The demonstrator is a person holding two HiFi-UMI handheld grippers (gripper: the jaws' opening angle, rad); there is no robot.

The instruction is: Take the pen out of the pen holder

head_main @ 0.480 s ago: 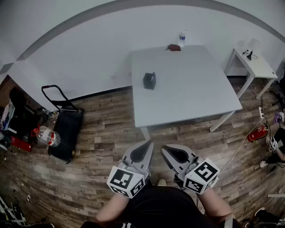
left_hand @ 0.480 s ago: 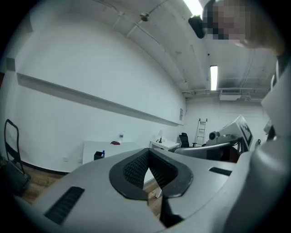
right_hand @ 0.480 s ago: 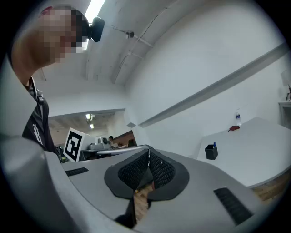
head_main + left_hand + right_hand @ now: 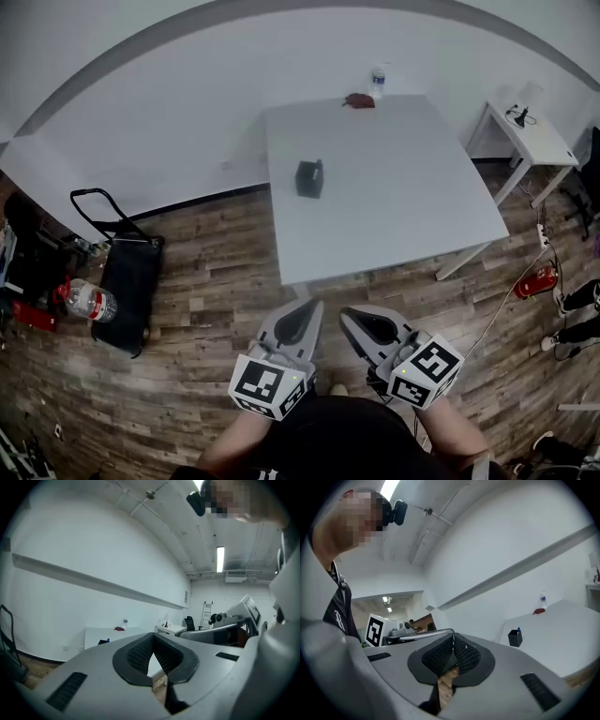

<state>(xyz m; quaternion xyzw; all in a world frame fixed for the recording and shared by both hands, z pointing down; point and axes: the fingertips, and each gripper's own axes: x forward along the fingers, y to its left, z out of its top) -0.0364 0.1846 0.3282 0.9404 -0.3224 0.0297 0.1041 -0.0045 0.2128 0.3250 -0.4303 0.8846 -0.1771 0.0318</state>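
Pen holder [image 4: 309, 178] sits on the white table [image 4: 403, 197], in the table's left part near its left edge, well apart from both claws w/ a stretch of wood floor [image 4: 216, 281] between. Left gripper [image 4: 310, 308] & right gripper [image 4: 348, 316] are held low, close to the person's body, side by side, both pointing toward the table. Left gripper view: pad tips meet, only a small wedge of gap behind them, nothing in it, so it is closed & empty. Right gripper view: same, tips together, nothing held. Pen [image 4: 518, 630] stands roughly upright in the holder, blue end poking just above the rim, so its long axis is approx vertical; head view is too small to show it. Key relation: the holder lies straight ahead & far off, nearly in line w/ the left gripper in the head view, the right one set a bit further to the side. Each claw is toed inward, so the holder shows left of the jaws in the left gripper view & right of them in the right gripper view. Judgement: task not started, approach comes first. Left looks marginally nearer, though either could reach. Whichever goes must part its jaws & come down over the blue end, closing across the shaft, then lift along the vertical axis; the other could steady the holder if it tips.
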